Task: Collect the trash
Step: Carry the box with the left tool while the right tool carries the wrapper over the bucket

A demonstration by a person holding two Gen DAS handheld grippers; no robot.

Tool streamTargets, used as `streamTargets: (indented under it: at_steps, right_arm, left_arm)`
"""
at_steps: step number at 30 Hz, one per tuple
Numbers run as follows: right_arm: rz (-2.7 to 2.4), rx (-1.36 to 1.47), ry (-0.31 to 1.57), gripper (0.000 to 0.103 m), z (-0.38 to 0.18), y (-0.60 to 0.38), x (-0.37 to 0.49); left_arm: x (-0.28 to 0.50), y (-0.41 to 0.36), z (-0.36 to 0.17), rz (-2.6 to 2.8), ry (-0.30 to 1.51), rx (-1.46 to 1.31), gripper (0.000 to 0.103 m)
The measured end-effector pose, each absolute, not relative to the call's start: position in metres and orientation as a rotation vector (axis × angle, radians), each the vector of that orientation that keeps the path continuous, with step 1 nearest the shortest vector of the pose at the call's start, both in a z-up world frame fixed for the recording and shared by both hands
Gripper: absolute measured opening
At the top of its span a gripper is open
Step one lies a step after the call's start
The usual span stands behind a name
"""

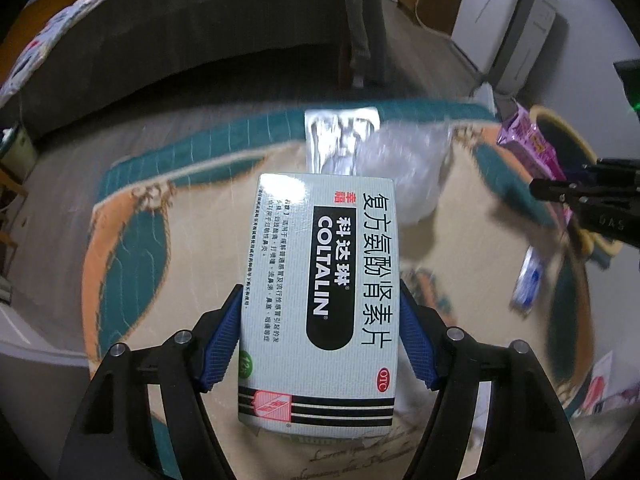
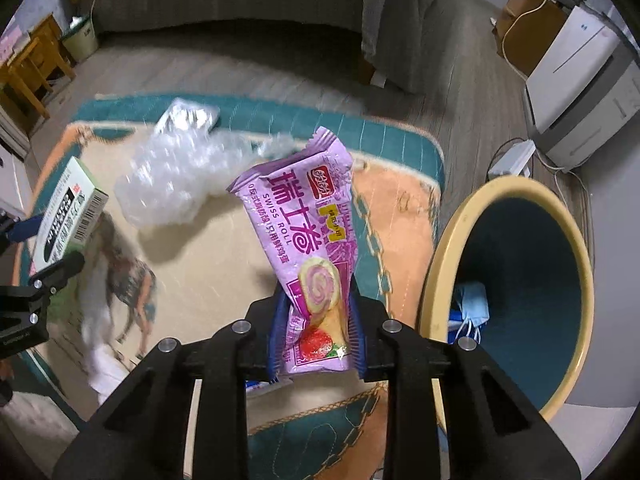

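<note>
My left gripper [image 1: 320, 292] is shut on a pale medicine box [image 1: 324, 240] printed COLTALIN, its blue pads pressing both long sides, above the patterned rug [image 1: 460, 264]. My right gripper [image 2: 318, 300] is shut on the lower end of a purple Swiss roll wrapper [image 2: 304, 220], which sticks up and forward. A yellow-rimmed bin [image 2: 448, 240] with a dark teal inside stands just right of it, holding a blue face mask [image 2: 472, 304]. Crumpled bubble wrap [image 2: 176, 176] and a foil blister pack [image 2: 188, 118] lie on the rug's far part.
A small blue-and-white packet [image 1: 528, 280] and white paper [image 2: 104, 368] lie on the rug. A dark sofa [image 2: 240, 0] lines the far side. A white appliance [image 2: 580, 80], a power strip [image 2: 514, 158] and cables sit on the wooden floor at the right.
</note>
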State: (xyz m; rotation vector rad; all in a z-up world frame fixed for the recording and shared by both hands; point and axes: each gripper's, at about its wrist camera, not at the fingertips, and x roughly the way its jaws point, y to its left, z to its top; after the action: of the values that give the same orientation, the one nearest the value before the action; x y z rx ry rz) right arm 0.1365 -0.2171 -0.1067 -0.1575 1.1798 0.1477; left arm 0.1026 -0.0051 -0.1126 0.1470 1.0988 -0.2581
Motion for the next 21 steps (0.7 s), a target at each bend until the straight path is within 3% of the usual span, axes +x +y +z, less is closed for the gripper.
streamTargets:
  at_steps: [21]
  right_arm:
    - [0.093,-0.062,0.984,0.026,-0.022,-0.263,0.125]
  left_arm:
    - [0.112,-0.053,-0.029,-0.335,0.852,0.174,0.072]
